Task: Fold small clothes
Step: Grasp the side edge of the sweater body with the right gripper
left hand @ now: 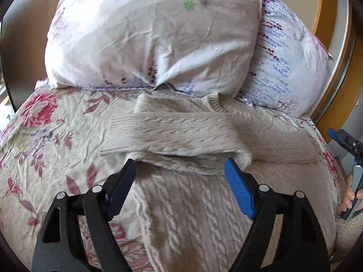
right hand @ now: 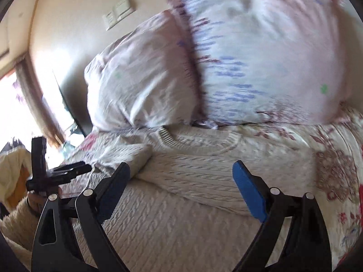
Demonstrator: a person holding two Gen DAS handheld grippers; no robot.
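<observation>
Flowered bedding covered the bed (left hand: 45, 140), its quilt printed with red roses, and two pale pillows (left hand: 149, 43) stood propped against the wall at the head. One pillow leaned on the other, the second (left hand: 285, 68) marked with rows of small blue and purple sprigs.

On the quilt lay a cream cable-knit sweater (left hand: 192, 204), spread with its ribbed collar (left hand: 215, 103) touching the foot of the pillows. One sleeve (left hand: 172, 133) was folded across the chest, its ribbed cuff lying toward the rose side of the quilt.

The left gripper (left hand: 180, 176) hung just over the folded sleeve's near edge. Its jaws stood wide apart and released, with nothing pinched between the blue pads, though the knit bunched close beside the right-hand pad.

The right gripper (right hand: 181, 176) hovered above the sweater's body, its jaws likewise spread and empty. That view was smeared with blur. At its left edge the other tool showed, held by a hand (right hand: 34, 200) in a fluffy cream sleeve (right hand: 15, 226). A wall switch plate (right hand: 119, 11) sat high on the wall behind the pillows.
</observation>
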